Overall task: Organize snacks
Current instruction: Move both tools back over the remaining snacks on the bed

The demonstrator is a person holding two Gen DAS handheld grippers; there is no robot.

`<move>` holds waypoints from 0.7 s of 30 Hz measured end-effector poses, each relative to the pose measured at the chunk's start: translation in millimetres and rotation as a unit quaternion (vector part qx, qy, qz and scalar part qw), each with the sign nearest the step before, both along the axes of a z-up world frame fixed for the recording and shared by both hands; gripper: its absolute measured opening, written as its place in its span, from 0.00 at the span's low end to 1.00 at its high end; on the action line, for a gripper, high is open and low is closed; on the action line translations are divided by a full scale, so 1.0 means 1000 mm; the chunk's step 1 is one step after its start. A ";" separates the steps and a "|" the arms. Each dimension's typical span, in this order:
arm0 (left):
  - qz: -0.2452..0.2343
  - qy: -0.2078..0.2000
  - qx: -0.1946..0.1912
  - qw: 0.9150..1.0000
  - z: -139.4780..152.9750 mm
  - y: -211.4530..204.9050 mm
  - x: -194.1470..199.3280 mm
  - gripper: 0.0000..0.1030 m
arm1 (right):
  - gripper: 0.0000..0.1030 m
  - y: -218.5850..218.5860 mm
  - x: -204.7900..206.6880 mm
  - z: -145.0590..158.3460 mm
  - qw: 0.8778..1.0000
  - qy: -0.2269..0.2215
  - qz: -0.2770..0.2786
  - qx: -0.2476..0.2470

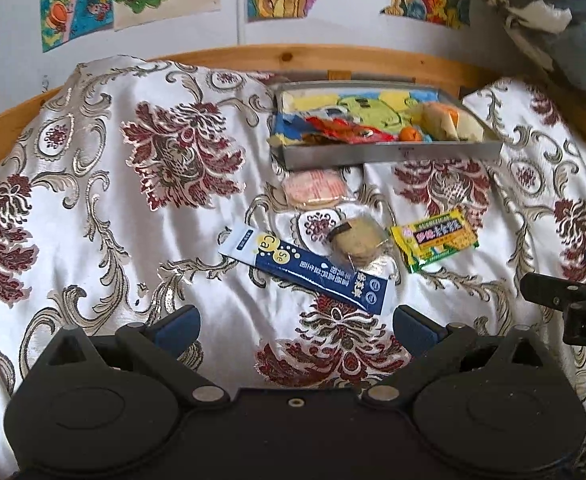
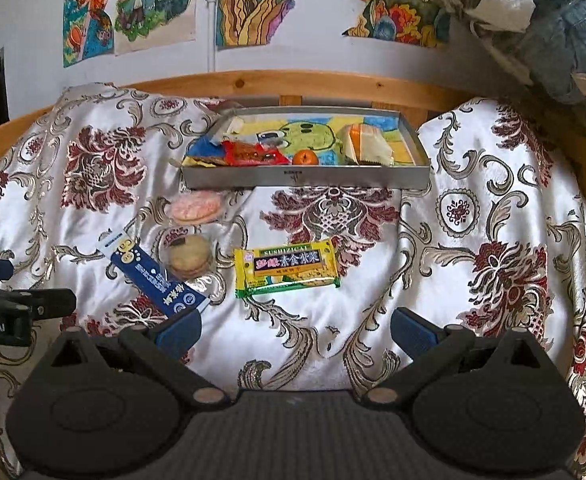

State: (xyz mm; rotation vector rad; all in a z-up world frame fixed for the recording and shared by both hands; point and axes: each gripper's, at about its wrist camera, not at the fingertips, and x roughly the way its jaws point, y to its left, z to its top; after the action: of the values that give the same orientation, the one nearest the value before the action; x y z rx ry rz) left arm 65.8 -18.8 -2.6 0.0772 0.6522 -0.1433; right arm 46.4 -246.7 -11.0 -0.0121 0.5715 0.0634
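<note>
Overhead, drawings (image 2: 133, 4); below, floral satin bedspread (image 2: 473, 208).

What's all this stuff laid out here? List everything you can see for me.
Tray: one, grey metal, far middle, already holding several snacks.
Orange ball: one, inside tray.
Red packet: one, inside tray.
Pink cracker pack: one, just before tray.
Brown cookie pack: one, clear wrap, mid-cloth.
Blue sachet: one, long, beside cookie.
Yellow-green bar: one, centre.
Cloth: white, red floral.
Posters: several, wall.
Left gripper: open.
Right gripper: open.
</note>
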 end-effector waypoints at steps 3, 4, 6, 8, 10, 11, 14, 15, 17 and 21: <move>-0.009 0.007 0.006 1.000 -0.002 -0.003 0.006 0.99 | 1.00 0.001 0.002 -0.003 1.000 0.006 0.001 -0.002; -0.012 0.008 0.009 1.000 -0.002 -0.003 0.008 0.99 | 1.00 0.001 0.004 -0.004 1.000 0.008 0.001 -0.003; -0.018 0.009 0.016 1.000 -0.004 -0.005 0.012 0.99 | 1.00 0.002 0.006 -0.005 1.000 0.012 0.001 -0.006; -0.023 0.013 0.020 0.999 -0.006 -0.006 0.015 0.99 | 1.00 0.003 0.009 -0.007 1.000 0.017 0.002 -0.008; -0.027 0.018 0.023 0.999 -0.008 -0.006 0.019 0.99 | 1.00 0.004 0.011 -0.009 1.000 0.023 0.003 -0.010; -0.028 0.022 0.023 0.999 -0.009 -0.006 0.021 0.99 | 1.00 0.005 0.012 -0.010 1.000 0.025 0.003 -0.011; -0.038 0.032 0.024 0.998 -0.011 -0.006 0.028 0.99 | 1.00 0.006 0.015 -0.013 0.999 0.033 0.006 -0.014; -0.040 0.035 0.025 0.998 -0.012 -0.005 0.031 0.99 | 1.00 0.007 0.016 -0.014 0.999 0.035 0.006 -0.015; -0.043 0.043 0.025 0.998 -0.013 -0.004 0.035 0.99 | 1.00 0.008 0.019 -0.016 0.999 0.039 0.007 -0.018; -0.050 0.051 0.026 0.997 -0.017 -0.002 0.044 0.99 | 1.00 0.010 0.024 -0.020 0.999 0.049 0.009 -0.022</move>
State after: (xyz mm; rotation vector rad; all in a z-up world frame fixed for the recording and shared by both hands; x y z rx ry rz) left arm 110.2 -20.5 -20.0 0.1529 0.7552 -0.2272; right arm 70.4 -237.0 -30.9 -0.0574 0.6701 0.0699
